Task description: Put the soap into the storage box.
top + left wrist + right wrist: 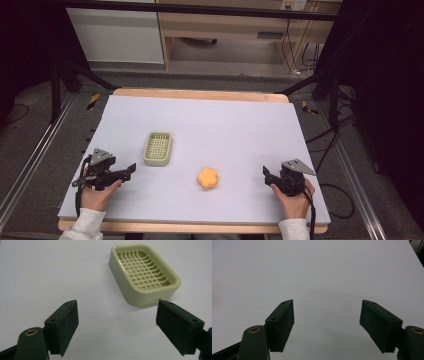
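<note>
Black jaws on both grippers stand wide apart, nothing between the pads on either side.

Left gripper: in the left gripper view its two pads frame bare table surface. Soap dish lies ahead and toward the right jaw; its near corner sits just above that jaw's tip in the picture, not touching as far as I can tell. Dish is pale green, rectangular with rounded corners, with a lattice grid inside. Upright, flat on the table, nothing in it.

Right gripper: in the right gripper view its jaws are spread just as wide, with plain white surface between and ahead of them.

High view: left gripper is held low at the near left of the table, jaws pointing right, toward the centre. Soap dish is near it, a little farther from the person and to the right of the jaw tips. Right gripper sits at the near right, jaws pointing left. Orange flower-shaped piece lies on the table between the two grippers, closer to the right one, apart from both. It is also apart from the dish, nearer the person and to the dish's right. Each gripper is held in a hand in a light sleeve, coming in from the bottom edge. White sheet covers the table top, with wood showing at the far and near edges.
</note>
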Demonstrator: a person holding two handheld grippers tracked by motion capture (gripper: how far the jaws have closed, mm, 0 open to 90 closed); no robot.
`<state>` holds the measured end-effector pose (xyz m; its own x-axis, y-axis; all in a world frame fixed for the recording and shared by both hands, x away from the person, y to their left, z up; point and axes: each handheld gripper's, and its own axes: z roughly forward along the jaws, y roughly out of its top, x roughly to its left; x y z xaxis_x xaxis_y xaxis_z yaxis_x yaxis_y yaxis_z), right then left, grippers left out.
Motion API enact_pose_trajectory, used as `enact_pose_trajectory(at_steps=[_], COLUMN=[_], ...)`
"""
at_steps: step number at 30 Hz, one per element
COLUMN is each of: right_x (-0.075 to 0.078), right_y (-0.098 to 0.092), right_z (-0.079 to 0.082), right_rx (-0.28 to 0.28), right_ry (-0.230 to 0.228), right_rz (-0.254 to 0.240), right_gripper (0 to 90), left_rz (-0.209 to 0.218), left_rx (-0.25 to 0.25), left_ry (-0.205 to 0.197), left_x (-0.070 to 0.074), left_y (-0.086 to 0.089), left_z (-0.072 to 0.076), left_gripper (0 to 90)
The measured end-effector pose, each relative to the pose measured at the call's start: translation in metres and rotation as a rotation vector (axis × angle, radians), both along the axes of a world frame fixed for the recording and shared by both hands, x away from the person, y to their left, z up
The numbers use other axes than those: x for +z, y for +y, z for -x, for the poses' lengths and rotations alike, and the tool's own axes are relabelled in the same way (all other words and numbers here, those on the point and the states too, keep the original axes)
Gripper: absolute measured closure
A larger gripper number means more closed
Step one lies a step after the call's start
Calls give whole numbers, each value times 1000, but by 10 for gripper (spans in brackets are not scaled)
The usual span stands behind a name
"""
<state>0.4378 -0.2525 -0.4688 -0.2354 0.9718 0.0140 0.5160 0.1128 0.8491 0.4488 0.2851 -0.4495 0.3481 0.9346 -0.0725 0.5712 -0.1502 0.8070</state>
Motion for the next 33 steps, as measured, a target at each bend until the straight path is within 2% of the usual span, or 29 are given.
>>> enact_pose_trajectory(at_steps=[3,5,8,14,15,23,24,25,28,33], right_x=[0,0,-2,-4,-4,-7,-8,-7,-9,-9], right_y=[1,0,-3,-4,-3,2,2,3,4,3], right_z=[1,2,0,0,-1,-2,-2,-2,-2,-2], right_rx=[2,-1,13,36,43,57,58,60,64,66], right_ry=[-3,-2,36,29,39,50,51,62,65,68], right_rz=[-1,7,-18,-35,-42,-46,-33,-43,-25,-33], right_gripper=[285,296,302,350,350,354,357,362,365,364], left_rz=[-2,17,15,10,11,-7,-8,-9,-18,-21], left_rx=[-6,-11,-25,-56,-61,-104,-103,-109,-126,-145], left_ry=[-3,5,0,-19,-23,-29,-34,-38,-46,-51], left_x=[2,3,5,10,10,16,17,18,22,27], left_y=[-2,-5,-10,-19,-21,-35,-37,-39,-43,-52], left_z=[1,2,2,4,3,1,1,1,-1,-8], left_gripper=[181,184,190,194,203,216,215,215,223,223])
